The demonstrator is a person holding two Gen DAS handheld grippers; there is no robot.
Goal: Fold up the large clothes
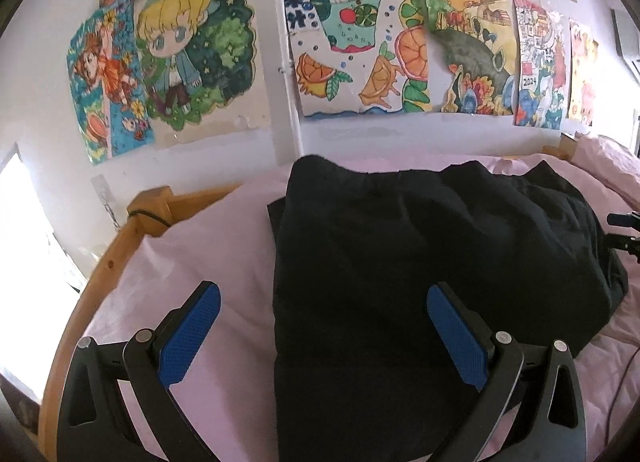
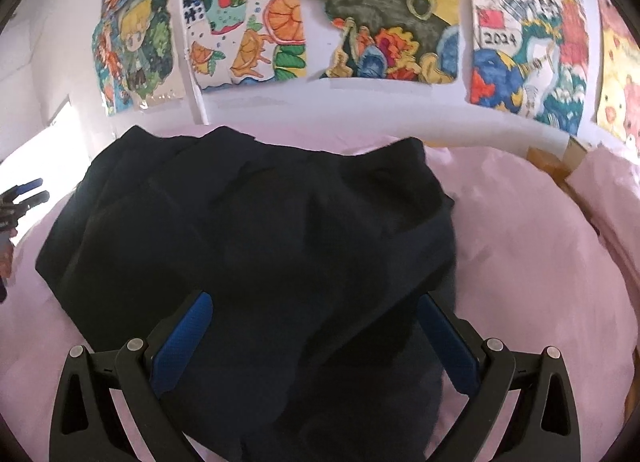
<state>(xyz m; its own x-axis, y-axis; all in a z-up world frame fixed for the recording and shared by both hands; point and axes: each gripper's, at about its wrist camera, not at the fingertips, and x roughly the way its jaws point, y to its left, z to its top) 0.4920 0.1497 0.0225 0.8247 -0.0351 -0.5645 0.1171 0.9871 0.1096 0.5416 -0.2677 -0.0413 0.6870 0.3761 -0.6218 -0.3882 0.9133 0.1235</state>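
A large black garment (image 1: 420, 262) lies bunched on the pink bed sheet (image 1: 208, 246); its left edge runs straight toward me. My left gripper (image 1: 324, 304) is open, blue pads wide apart, straddling that left edge with nothing pinched. In the right wrist view the same black garment (image 2: 260, 238) fills the middle. My right gripper (image 2: 316, 314) is open above its near part, fingers spread over the cloth. The right gripper shows at the left view's right edge (image 1: 624, 232), and the left gripper at the right view's left edge (image 2: 28, 192).
A wooden bed frame (image 1: 120, 246) curves along the left and far side. The white wall (image 1: 272, 62) behind carries several colourful drawings. A pink pillow or duvet (image 2: 612, 190) is heaped at the right. A thin cable (image 1: 618, 390) lies on the sheet at the right.
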